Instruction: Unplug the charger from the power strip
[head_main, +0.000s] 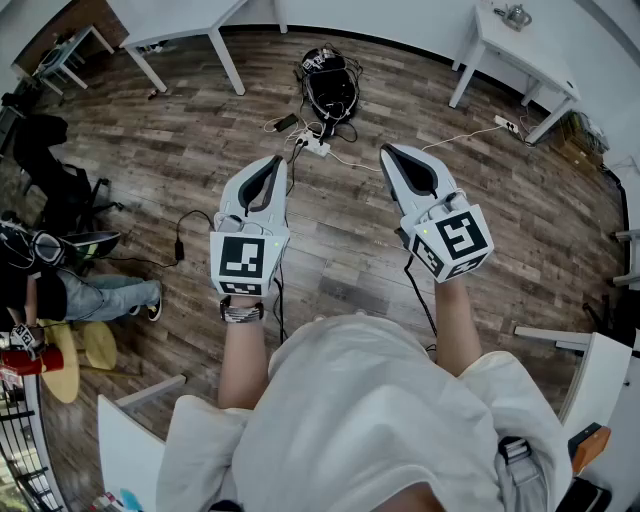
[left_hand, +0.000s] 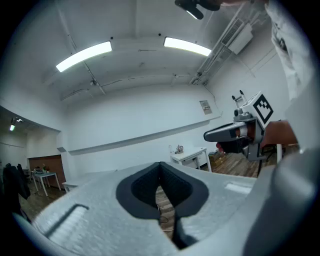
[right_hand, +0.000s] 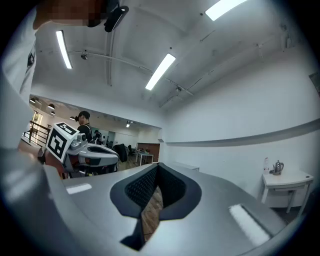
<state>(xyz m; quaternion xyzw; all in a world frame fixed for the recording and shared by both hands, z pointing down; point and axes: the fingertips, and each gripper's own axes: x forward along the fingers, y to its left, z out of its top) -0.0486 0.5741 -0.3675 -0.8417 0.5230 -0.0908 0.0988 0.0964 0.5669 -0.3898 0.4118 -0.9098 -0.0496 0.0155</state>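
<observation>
Grey-brown wood planks cover the floor (head_main: 350, 270). A white table (head_main: 180, 25) stands at the far left (its top runs out of frame), and a second white table (head_main: 520, 55) at the far right bears a small metal kettle (head_main: 513, 15). A black office chair (head_main: 50, 170) sits by the left edge, with a low yellow stool (head_main: 95, 345) nearer. The walls (left_hand: 140, 120) are plain white, and long strip lights (left_hand: 84, 55) glow on the white ceiling (left_hand: 135, 20).

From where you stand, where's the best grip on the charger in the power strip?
Take the charger by its plug body, jaws across its sides, coming from above. The power strip lies flat on the floor, so the plug likely stands upward. It is too small here to judge its faces.
</observation>
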